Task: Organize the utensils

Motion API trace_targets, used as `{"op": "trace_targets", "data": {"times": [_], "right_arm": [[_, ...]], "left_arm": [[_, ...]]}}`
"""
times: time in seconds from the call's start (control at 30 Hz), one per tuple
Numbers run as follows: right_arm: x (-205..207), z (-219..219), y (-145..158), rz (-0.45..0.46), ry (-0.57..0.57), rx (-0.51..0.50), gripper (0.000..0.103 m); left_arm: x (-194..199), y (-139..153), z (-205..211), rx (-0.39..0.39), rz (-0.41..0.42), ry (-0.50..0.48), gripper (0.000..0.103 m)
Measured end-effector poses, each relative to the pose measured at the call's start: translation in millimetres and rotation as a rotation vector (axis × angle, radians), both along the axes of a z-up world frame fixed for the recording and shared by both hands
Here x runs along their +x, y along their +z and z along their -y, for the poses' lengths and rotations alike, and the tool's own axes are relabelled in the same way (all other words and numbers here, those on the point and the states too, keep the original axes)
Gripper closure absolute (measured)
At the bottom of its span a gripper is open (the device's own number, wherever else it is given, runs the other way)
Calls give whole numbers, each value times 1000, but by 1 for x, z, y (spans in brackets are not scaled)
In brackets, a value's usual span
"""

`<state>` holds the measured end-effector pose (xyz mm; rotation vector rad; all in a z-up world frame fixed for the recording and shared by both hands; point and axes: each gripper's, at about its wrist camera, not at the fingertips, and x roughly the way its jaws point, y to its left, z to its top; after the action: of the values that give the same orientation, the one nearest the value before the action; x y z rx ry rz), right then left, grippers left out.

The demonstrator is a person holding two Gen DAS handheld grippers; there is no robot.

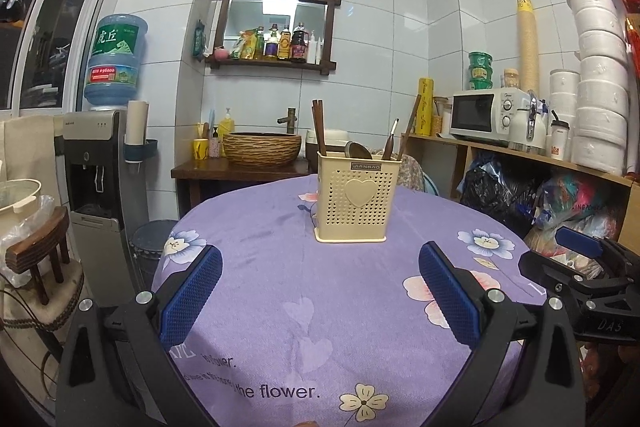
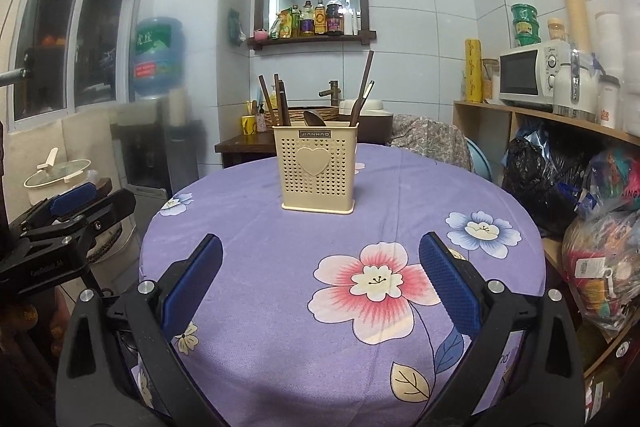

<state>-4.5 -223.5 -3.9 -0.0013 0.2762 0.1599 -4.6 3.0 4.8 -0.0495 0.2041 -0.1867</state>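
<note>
A cream perforated utensil holder (image 1: 354, 197) (image 2: 315, 169) with a heart on its front stands upright near the far side of the round table. Dark wooden chopsticks (image 1: 319, 127) (image 2: 276, 105) and a metal spoon (image 1: 354, 149) (image 2: 312, 117) stick out of it. My left gripper (image 1: 320, 283) hovers open over the near part of the table, nothing between its blue pads. My right gripper (image 2: 320, 281) is open too, empty, above the pink flower print. Each gripper shows at the edge of the other's view: the right gripper (image 1: 580, 247) and the left gripper (image 2: 76, 201).
A purple flowered cloth (image 1: 280, 267) (image 2: 400, 195) covers the table. A water dispenser (image 1: 96, 163) and a wooden chair (image 1: 40, 251) stand at the left. A washbasin stand (image 1: 262, 147) is behind. Shelves with a microwave (image 1: 486, 117) and bags (image 2: 552, 179) line the right.
</note>
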Motion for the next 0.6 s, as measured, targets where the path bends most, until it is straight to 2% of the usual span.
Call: {"op": "trace_targets", "data": {"times": [0.6], "right_arm": [[1,-1,-1,-14,0,17,6]], "left_arm": [[-2,-1,-1,-6,-3,27,5]]}}
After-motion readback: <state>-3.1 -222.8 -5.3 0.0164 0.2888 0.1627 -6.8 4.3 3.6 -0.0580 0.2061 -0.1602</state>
